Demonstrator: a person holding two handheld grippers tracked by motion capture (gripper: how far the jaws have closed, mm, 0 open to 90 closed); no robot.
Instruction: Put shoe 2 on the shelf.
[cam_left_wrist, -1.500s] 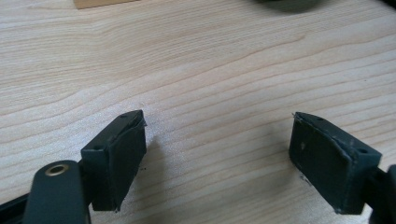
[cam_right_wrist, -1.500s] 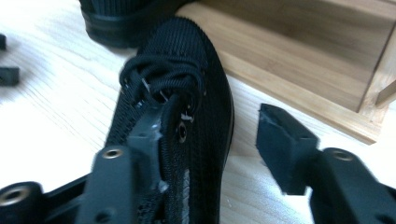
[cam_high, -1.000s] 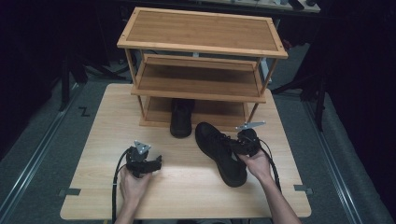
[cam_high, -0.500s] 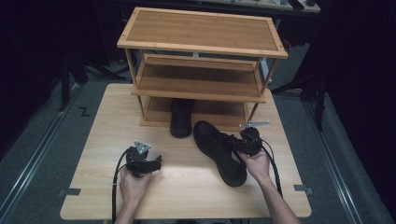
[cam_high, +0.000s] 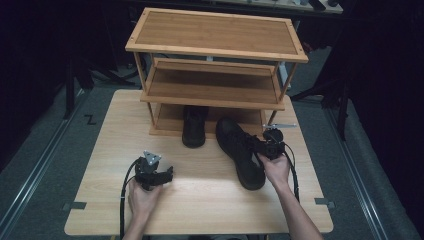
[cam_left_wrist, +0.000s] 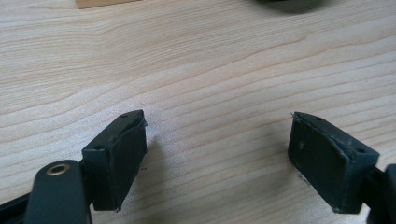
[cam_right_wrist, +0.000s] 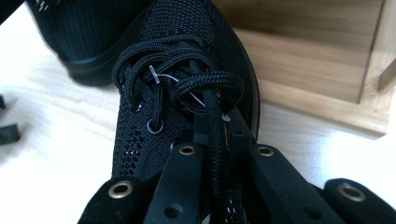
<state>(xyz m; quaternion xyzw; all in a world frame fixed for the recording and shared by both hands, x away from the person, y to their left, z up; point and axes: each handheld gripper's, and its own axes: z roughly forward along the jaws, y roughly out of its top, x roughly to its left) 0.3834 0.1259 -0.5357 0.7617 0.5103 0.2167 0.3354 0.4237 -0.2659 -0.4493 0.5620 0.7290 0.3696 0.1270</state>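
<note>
A black lace-up shoe (cam_high: 239, 150) lies on the wooden table (cam_high: 200, 210), heel toward the rack and toe toward the person. My right gripper (cam_high: 262, 146) is at its right side, shut on the shoe's laces (cam_right_wrist: 205, 88) near the tongue; in the right gripper view a lace runs between the closed jaws of my right gripper (cam_right_wrist: 217, 135). A second black shoe (cam_high: 194, 125) stands half under the rack's bottom shelf. My left gripper (cam_high: 167, 175) rests on the table at the front left, and in its own view my left gripper (cam_left_wrist: 217, 144) is open over bare wood.
A three-tier wooden shoe rack (cam_high: 215, 45) stands at the back of the table; its lower frame (cam_right_wrist: 317, 56) is just beyond the held shoe. Dark floor surrounds the table.
The right gripper and the held shoe have shifted a little toward the rack. The left gripper has stayed put.
</note>
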